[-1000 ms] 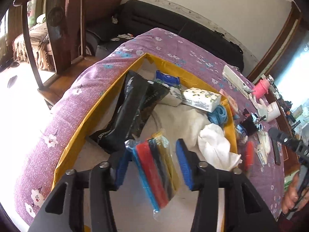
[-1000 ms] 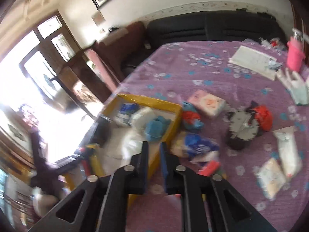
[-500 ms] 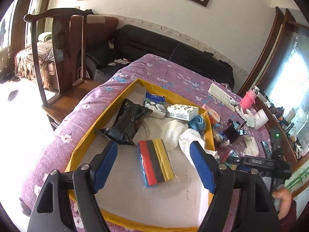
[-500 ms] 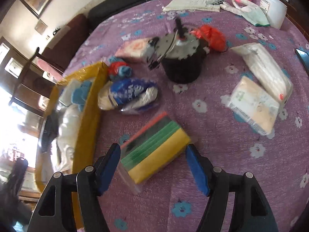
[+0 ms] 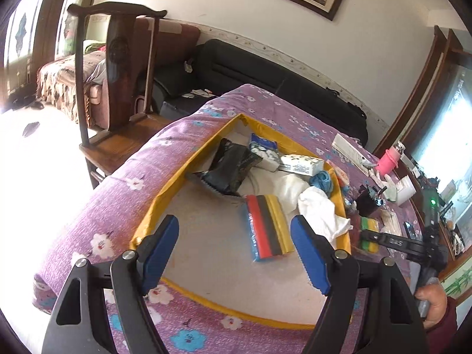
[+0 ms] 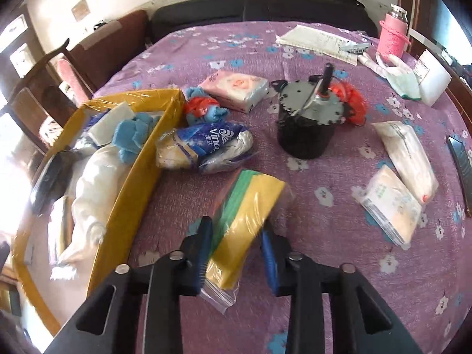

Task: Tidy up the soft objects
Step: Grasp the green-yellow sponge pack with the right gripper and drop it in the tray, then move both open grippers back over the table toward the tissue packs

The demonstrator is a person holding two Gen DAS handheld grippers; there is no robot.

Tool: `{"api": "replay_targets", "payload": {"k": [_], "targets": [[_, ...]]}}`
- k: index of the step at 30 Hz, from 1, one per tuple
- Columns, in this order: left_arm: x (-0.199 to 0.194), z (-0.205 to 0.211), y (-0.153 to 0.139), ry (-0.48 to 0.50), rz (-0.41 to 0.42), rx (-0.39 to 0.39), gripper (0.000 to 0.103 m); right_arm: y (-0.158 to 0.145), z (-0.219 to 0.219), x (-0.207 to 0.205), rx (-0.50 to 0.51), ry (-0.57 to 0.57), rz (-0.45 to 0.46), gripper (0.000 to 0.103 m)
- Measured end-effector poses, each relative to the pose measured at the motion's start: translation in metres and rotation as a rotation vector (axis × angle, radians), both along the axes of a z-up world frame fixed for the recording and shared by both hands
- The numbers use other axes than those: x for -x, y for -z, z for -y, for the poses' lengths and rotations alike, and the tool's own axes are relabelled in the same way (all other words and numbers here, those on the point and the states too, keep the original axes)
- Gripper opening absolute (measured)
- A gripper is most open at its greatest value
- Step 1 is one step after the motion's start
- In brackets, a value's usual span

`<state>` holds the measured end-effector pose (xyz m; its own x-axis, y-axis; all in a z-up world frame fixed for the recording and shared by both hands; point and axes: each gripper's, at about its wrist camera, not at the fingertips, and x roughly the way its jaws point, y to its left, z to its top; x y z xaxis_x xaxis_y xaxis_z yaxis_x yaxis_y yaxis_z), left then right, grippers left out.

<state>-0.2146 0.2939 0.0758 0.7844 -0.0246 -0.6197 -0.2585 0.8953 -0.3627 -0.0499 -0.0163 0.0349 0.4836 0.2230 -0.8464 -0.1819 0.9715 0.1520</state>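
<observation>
A yellow box (image 5: 165, 197) sits on the purple flowered table; it also shows in the right wrist view (image 6: 138, 177). Inside lie a bagged pack of red, black and yellow sponges (image 5: 268, 230), a black pouch (image 5: 228, 168), white cloths (image 5: 318, 209), tissue packs and a blue cloth. My left gripper (image 5: 236, 250) is open and empty above the box's near end. My right gripper (image 6: 236, 244) is closed around a bagged pack of green and yellow sponges (image 6: 244, 206) lying on the table beside the box.
On the table to the right of the box: a blue Vinda tissue bag (image 6: 206, 147), a red-blue cloth ball (image 6: 203, 109), a pink tissue pack (image 6: 236, 88), a black pot with a metal lid (image 6: 309, 124), white packets (image 6: 404, 150), a pink bottle (image 6: 392, 35). A wooden chair (image 5: 118, 67) stands left.
My left gripper let go of the red-black-yellow sponge pack in the box, opened wide and drew back. My right gripper opened, moved over the green-yellow pack and closed on it.
</observation>
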Motion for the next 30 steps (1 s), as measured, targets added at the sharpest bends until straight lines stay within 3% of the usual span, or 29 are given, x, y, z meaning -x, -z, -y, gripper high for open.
{"api": "replay_targets", "payload": {"k": [4, 6, 10, 14, 16, 18, 20, 24, 28, 30], "targets": [[0.010, -0.011, 0.004, -0.016, 0.003, 0.006, 0.078, -0.018, 0.013, 0.013, -0.047, 0.026, 0.032, 0.024], [0.014, -0.014, 0.006, -0.025, 0.000, 0.006, 0.078, -0.043, 0.013, 0.021, -0.086, 0.023, 0.095, 0.023], [0.024, -0.016, 0.003, -0.043, -0.014, -0.002, 0.078, -0.085, -0.023, 0.026, -0.155, -0.093, 0.181, 0.023], [0.051, -0.014, -0.020, -0.098, -0.002, -0.039, 0.078, -0.084, -0.087, 0.013, -0.235, -0.265, 0.156, 0.025], [0.073, -0.010, -0.040, -0.143, 0.005, -0.066, 0.078, -0.073, -0.116, 0.004, -0.268, -0.352, 0.125, 0.030], [0.092, -0.003, -0.056, -0.180, 0.000, -0.096, 0.079, -0.060, -0.143, -0.005, -0.252, -0.446, 0.091, 0.050], [0.116, 0.009, -0.076, -0.243, -0.012, -0.168, 0.082, -0.056, -0.147, -0.003, -0.219, -0.464, 0.153, 0.055], [0.156, 0.029, -0.107, -0.374, -0.010, -0.254, 0.084, -0.067, -0.122, 0.009, -0.273, -0.441, 0.283, 0.077], [0.187, 0.058, -0.143, -0.459, 0.022, -0.313, 0.084, -0.086, -0.091, 0.018, -0.352, -0.401, 0.364, 0.078], [0.200, 0.075, -0.161, -0.485, 0.043, -0.346, 0.084, -0.093, -0.074, 0.021, -0.410, -0.359, 0.398, 0.084]]}}
